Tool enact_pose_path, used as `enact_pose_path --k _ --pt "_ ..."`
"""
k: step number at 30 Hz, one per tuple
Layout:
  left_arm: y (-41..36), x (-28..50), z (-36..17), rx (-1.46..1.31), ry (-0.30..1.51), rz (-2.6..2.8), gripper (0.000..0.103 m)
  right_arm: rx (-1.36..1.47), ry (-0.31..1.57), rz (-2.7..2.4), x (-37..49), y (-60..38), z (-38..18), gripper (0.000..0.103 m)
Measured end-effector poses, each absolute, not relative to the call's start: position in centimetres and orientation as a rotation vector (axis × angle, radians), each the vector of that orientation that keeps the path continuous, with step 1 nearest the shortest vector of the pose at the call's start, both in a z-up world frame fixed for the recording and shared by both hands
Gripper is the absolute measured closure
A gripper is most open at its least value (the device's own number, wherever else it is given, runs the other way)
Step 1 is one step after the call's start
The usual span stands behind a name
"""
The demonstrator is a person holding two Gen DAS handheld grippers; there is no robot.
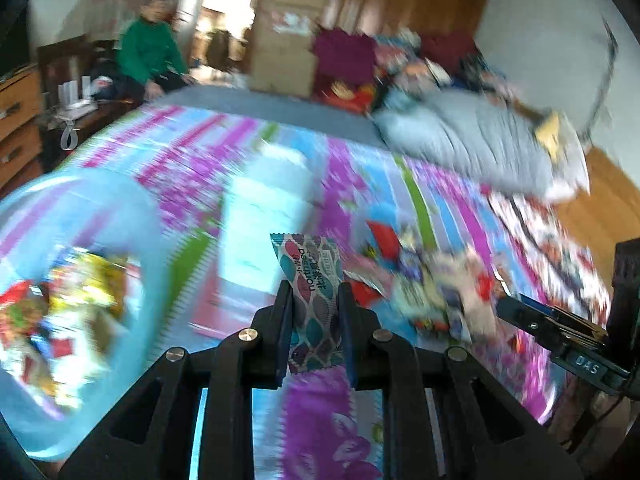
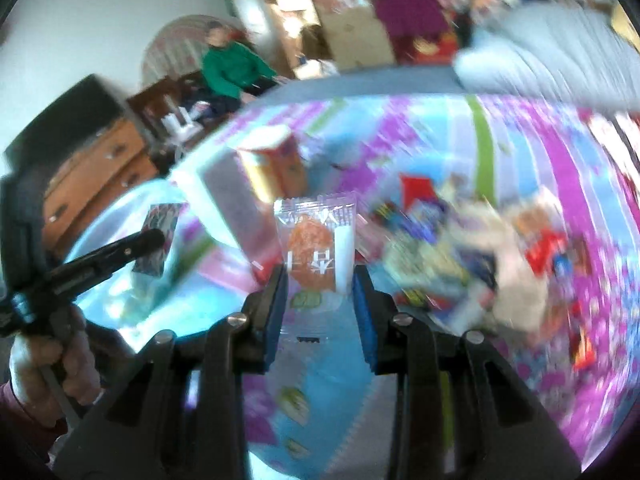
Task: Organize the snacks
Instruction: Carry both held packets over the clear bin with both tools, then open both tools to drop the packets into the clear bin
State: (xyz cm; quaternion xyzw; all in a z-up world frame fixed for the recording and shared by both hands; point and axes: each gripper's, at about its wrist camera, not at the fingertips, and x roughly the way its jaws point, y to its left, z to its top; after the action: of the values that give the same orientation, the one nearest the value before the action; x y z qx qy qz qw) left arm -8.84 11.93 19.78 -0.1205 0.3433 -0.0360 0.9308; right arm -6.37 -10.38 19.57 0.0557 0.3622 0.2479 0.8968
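Note:
My left gripper (image 1: 314,294) is shut on a teal and grey leaf-patterned snack packet (image 1: 312,280), held above the bed. A light blue round bowl (image 1: 132,216) with several snacks in it lies to its left. My right gripper (image 2: 320,280) is shut on a clear packet with an orange snack (image 2: 316,248). A blurred pile of loose snacks (image 2: 460,248) lies on the sheet to its right; it also shows in the left wrist view (image 1: 424,276). The left gripper with its packet (image 2: 158,240) shows at the left of the right wrist view, over the blue bowl (image 2: 120,216).
The bed has a purple, blue and green sheet (image 1: 460,208). A box-shaped container (image 2: 272,164) stands behind the bowl. A grey pillow (image 1: 472,140) lies at the far right. A person in green (image 1: 150,48) sits beyond the bed, near wooden drawers (image 2: 96,172).

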Motion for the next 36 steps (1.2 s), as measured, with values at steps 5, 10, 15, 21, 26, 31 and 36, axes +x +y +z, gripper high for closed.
enact_pose_path --k 5,10,15,21,26,31,36 --pt "19.5 -10.9 23.3 -0.322 0.599 0.063 0.082 0.066 0.666 0.651 -5.8 -3.7 25.0 0.07" --pt "27.3 -13.6 24.3 -0.414 0.537 0.194 0.082 0.019 0.63 0.807 -5.9 4.4 28.3 0.07" --pt "32.3 -15.3 23.9 -0.483 0.517 0.268 0.082 -0.019 0.664 0.918 -5.2 11.8 28.9 0.07" --pt "35.2 -16.2 23.4 -0.517 0.5 0.297 0.082 -0.04 0.758 0.967 -4.2 17.1 27.0 0.07" --pt "36.1 -16.4 22.3 -0.528 0.517 0.309 0.082 -0.065 0.793 0.98 -4.4 19.3 25.9 0.07" --pt "36.5 -16.3 21.4 -0.533 0.541 0.321 0.082 -0.067 0.799 0.993 -4.6 20.2 25.8 0.07" --pt "36.7 -16.2 21.2 -0.534 0.547 0.329 0.082 -0.066 0.803 0.997 -4.4 20.5 25.7 0.07"
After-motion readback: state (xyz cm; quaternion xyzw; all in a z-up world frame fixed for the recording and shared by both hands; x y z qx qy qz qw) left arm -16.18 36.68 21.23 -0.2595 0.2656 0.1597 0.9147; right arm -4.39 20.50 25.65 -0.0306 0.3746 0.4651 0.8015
